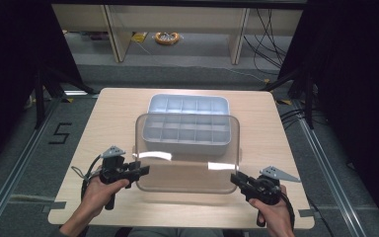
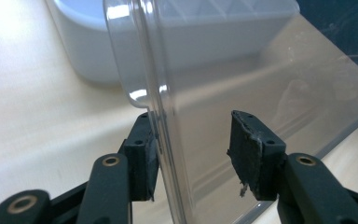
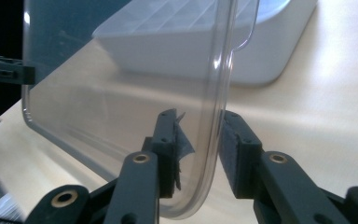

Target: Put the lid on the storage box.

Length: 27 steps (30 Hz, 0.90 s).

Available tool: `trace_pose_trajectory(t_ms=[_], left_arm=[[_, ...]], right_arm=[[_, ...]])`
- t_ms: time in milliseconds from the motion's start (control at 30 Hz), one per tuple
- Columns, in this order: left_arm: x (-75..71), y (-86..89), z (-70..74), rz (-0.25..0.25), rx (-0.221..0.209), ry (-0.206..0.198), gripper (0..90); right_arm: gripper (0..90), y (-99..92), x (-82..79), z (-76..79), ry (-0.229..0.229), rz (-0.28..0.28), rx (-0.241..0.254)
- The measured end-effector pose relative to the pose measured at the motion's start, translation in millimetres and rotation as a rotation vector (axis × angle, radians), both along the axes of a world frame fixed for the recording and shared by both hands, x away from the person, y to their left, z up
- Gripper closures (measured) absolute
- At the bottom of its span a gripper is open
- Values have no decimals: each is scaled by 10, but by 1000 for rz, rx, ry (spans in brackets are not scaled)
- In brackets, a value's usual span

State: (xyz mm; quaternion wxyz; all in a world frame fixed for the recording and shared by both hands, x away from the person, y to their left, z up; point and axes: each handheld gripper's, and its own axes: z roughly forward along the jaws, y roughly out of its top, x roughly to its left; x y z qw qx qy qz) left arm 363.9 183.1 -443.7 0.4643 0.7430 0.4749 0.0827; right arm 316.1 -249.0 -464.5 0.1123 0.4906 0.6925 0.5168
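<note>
**Clear lid held over the divided tray, grip uneven**

The clear lid [image 1: 187, 153] hung tilted above the table [image 1: 94, 148], its far edge over the grey compartment tray [image 1: 187, 121] and its near edge down toward the person. The left hand-held gripper [image 1: 143, 170] reached in at the lid's near-left corner. In the left gripper view one pad [image 2: 144, 158] lay against the lid's rim while the other stood well apart from it, so that hold looked partial at best, more a prop than a clamp. The right hand-held gripper [image 1: 237, 180] was closed on the near-right rim, with both pads against the curved wall in the right gripper view.

The risk from here was likely a slip on the left side. Smooth plastic, pinched firmly at only one corner, could pivot about the right hold and drop its left edge onto the table. It could also land skewed on the tray, catching a rim instead of seating.
</note>
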Motion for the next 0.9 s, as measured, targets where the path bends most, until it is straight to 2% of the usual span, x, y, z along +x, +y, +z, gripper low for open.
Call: trace_pose_trajectory(t_ms=[33,67,100,167,200,233,267,300,333,367,400,433,467,533,600,633,667,700,733,800,900], left_arm=[[0,0,0,0,0,0,528],[110,-22,82,11,-2,-13,528],[169,-23,124,20,-1,-15,529],[305,-32,193,39,-32,-5,527],[305,-32,193,39,-32,-5,530],[452,-26,252,57,-71,5,534],[516,-33,288,63,-67,4,531],[516,-33,288,63,-67,4,528],[579,-42,317,72,-73,4,526],[646,-41,343,79,-78,7,526],[769,-48,382,92,-77,8,524],[769,-48,382,92,-77,8,523],[882,-55,407,106,-75,13,522],[991,-54,419,114,-81,26,519],[1025,-60,421,126,-85,30,510],[1134,-63,426,141,-98,50,506],[1176,-73,426,151,-98,49,503],[1207,-70,425,147,-86,51,500],[1256,-82,419,162,-92,59,497],[1324,-85,409,166,-90,73,494],[1376,-81,399,174,-86,79,490]], right_arm=[[696,0,0,0,0,0,0],[696,24,86,71,6,-35,1],[695,8,152,106,-11,-22,-4],[690,17,276,168,-26,-34,-2],[690,17,276,168,-26,-34,-2],[677,20,408,234,-40,-48,-6],[673,17,471,272,-37,-54,8],[673,17,471,272,-37,-54,8],[665,40,591,335,-38,-78,10],[665,40,591,335,-38,-78,10],[667,63,697,392,-31,-84,22],[667,63,697,392,-31,-84,22],[668,74,818,422,-44,-93,-4],[668,80,932,437,-52,-100,-8],[667,84,977,451,-47,-96,3],[664,96,1045,477,-18,-110,3],[661,112,1087,468,-26,-121,17],[659,113,1124,471,-31,-120,15],[658,125,1138,481,-11,-129,18],[658,123,1217,473,-25,-125,11],[658,140,1276,467,-18,-138,13]])
